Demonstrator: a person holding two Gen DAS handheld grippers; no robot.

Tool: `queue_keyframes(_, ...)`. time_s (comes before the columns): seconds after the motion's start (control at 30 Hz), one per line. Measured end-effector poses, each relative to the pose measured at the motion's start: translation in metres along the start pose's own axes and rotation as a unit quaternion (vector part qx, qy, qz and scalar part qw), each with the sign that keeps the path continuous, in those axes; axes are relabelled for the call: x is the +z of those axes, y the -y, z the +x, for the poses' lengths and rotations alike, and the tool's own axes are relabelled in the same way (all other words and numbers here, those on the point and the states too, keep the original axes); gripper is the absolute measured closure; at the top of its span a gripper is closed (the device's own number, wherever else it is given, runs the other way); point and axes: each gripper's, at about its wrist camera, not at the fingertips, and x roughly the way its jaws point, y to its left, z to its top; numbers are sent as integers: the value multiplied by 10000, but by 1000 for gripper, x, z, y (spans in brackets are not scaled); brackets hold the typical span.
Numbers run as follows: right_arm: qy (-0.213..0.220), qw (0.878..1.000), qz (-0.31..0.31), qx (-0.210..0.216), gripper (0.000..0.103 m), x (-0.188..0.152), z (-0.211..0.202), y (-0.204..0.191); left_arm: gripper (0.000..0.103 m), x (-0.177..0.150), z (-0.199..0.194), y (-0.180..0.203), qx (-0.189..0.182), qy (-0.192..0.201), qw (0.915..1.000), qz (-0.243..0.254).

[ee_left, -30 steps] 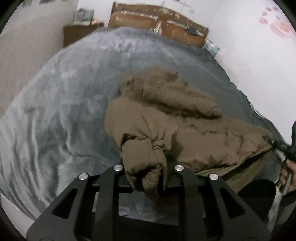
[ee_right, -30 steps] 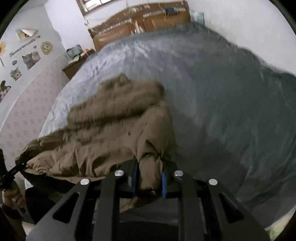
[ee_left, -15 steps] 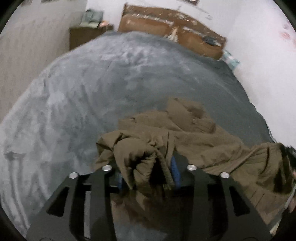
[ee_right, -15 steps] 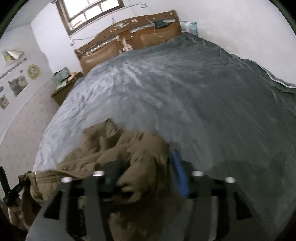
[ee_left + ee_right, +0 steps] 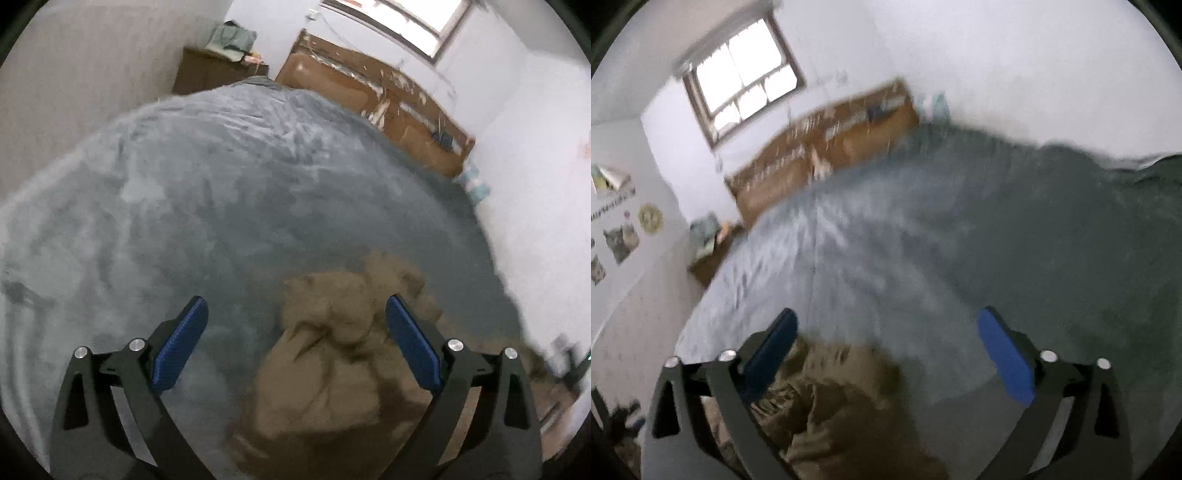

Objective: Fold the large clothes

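Both tools stand with their fingers spread wide and nothing between the pads, so the brown padded coat [image 5: 332,369] is loose on the bed [image 5: 184,221], and the main risk follows from that. It lies as a bunched, rumpled heap, not a flat panel. Judging by the heap, any layer set over another may slump or spring open, since thick padded cloth resists a crease. A fresh pinch could also catch only an outer wrinkle, or a stack of several layers, and drag the whole mass across the plush grey blanket [image 5: 110,166] instead of turning one edge. Much of the coat sits at the near edge of the bed, towards 6 o'clock in both views, so a careless tug might pull it off the mattress.

In the left view the left gripper [image 5: 295,343] frames the coat, which fills the space from the centre down to 6 o'clock and spills towards 4 o'clock behind the right-hand pad. The cloth is dull olive-brown, with deep soft folds and a knotted-looking gather near its middle; whether a sleeve or the hood is on top I cannot tell, as the picture is blurred.

In the right view the right gripper [image 5: 886,350] hovers over blanket, with the coat [image 5: 842,413] at 7 o'clock, partly behind the left-hand pad. The wooden headboard [image 5: 820,155] lies at 11 o'clock, well apart.
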Motion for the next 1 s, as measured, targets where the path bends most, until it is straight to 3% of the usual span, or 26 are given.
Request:
queue_keyframes(0.07,-62,9999,-68,-49,2,5,-9,13,7,-19,-6,12,336,-51,9972,664)
queue_keyframes(0.17,-833,9954,-450,-176,2,-10,11,28,7,-39,5,24,676,-375,9907,1123)
queue_keyframes(0.27,-1766,9791,-993,198,2,-40,49,32,7,-47,20,27,336,-761,9891,1216)
queue_keyframes(0.37,-2090,9560,-1715,1135,2,-60,61,5,7,-53,27,26,-490,-1126,9880,942)
queue_keyframes(0.53,-2211,9343,-2241,1673,2,-79,66,-27,5,-62,48,19,-399,-1332,9871,787)
queue_keyframes(0.6,-2225,9332,-2296,1642,2,-81,65,-31,5,-59,52,15,-394,-1355,9878,656)
queue_keyframes(0.67,-2142,9342,-2316,1663,2,-73,57,-28,6,-56,46,15,-339,-1124,9912,617)
queue_keyframes(0.77,-1913,9383,-2067,2009,2,-63,40,-27,5,-54,20,15,-483,-787,9931,725)
queue_keyframes(0.87,-2131,9333,-2157,1923,2,-73,57,-32,4,-62,14,23,-512,-1077,9834,1371)
queue_keyframes(0.93,-2284,9283,-2291,1834,2,-86,68,-38,3,-70,20,29,-108,-1184,9777,1730)
queue_keyframes(1.0,-2488,9235,-2329,1761,2,-101,80,-44,3,-78,27,29,36,-1326,9740,1837)
